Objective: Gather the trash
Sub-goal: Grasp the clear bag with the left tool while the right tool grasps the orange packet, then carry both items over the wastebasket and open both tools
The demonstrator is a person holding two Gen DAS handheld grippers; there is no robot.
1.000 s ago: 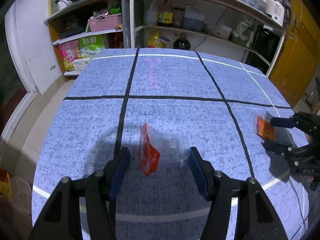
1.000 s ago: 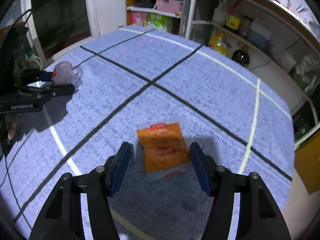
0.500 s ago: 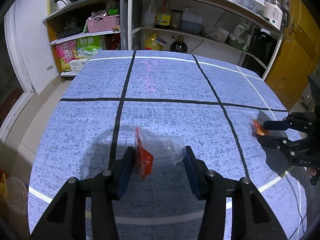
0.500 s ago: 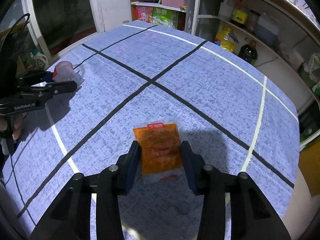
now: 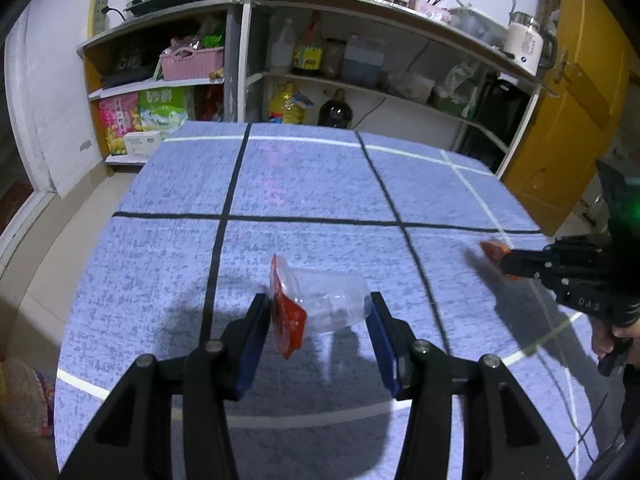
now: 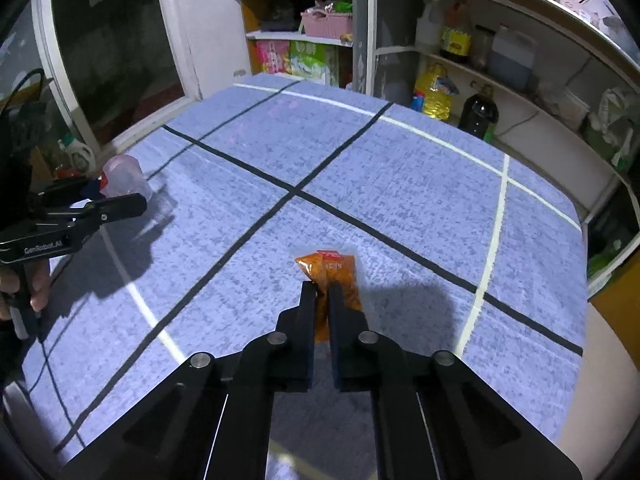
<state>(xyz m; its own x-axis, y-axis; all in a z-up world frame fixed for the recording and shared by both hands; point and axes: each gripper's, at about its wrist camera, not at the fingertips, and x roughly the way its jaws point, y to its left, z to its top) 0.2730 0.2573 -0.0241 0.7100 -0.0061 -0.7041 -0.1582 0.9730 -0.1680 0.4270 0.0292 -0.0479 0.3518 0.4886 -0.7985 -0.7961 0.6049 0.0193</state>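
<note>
A clear plastic cup with a peeled red foil lid lies sideways between my left gripper's blue pads, which press on its two ends; it hangs just above its shadow on the blue table. My right gripper is shut on a crumpled orange snack packet that sticks up past the fingertips. In the right wrist view the left gripper and its cup show at the far left. The left wrist view has the right gripper with the orange packet at the right.
The table carries black and white tape lines. Behind it stand shelves with oil bottles, a pink basket and snack bags. A kettle sits on top; a yellow door is at the right. A person's hand holds each handle.
The left jaws narrowed onto the cup, and it has come up off the cloth. The right jaws went from wide around the flat orange packet to shut, pinching it into a fold.
</note>
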